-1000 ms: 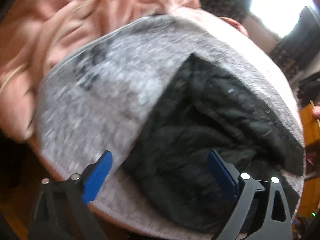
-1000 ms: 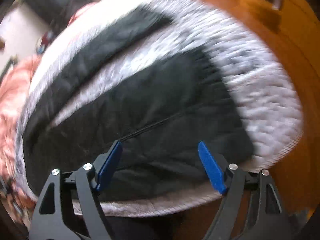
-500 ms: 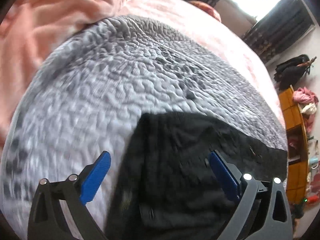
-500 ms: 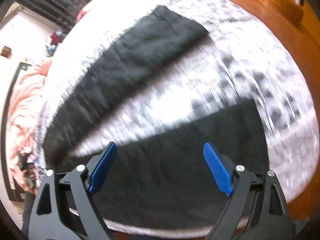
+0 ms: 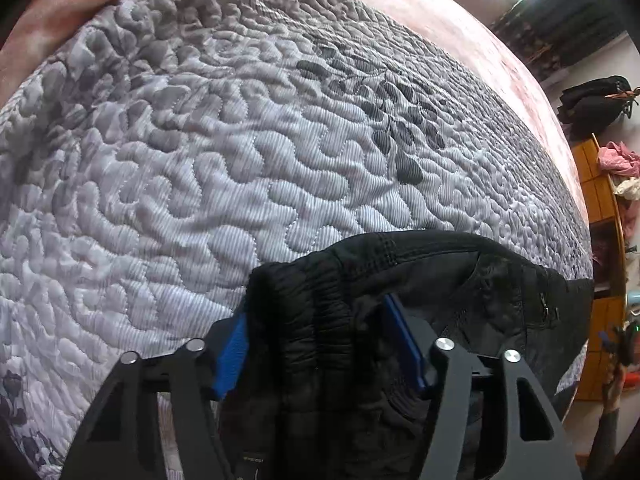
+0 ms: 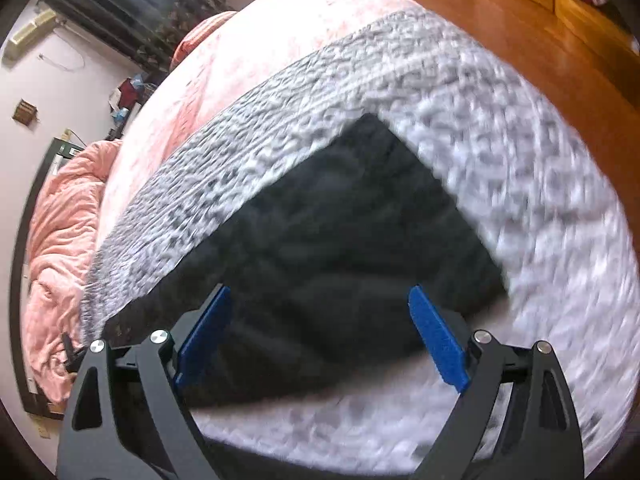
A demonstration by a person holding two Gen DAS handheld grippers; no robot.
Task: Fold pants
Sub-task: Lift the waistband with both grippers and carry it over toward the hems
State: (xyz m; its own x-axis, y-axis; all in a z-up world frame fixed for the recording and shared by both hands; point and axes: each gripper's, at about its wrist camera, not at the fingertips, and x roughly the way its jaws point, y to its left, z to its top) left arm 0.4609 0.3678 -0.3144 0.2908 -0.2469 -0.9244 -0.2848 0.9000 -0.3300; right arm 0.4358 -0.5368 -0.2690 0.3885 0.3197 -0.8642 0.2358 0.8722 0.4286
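Black pants [image 5: 460, 280] lie on a grey quilted cover [image 5: 240, 160] on the bed. My left gripper [image 5: 320, 344] is shut on the bunched elastic waistband [image 5: 304, 312] of the pants, with the cloth filling the gap between its blue pads. In the right wrist view the pants [image 6: 340, 248] spread flat as a dark patch on the grey cover [image 6: 520, 160]. My right gripper [image 6: 320, 336] is open and empty, hovering over the near part of the pants; the view is blurred.
A pink blanket [image 6: 64, 232] is heaped at the left of the bed, and pink bedding [image 5: 460, 20] lies beyond the grey cover. Wooden floor [image 6: 520, 20] lies past the bed's far edge. Wooden shelves [image 5: 600, 208] with clothes stand at the right.
My left gripper dropped to the pants and closed on the waistband. My right gripper stayed open and swung over the pants, whose legs now appear as one dark patch.
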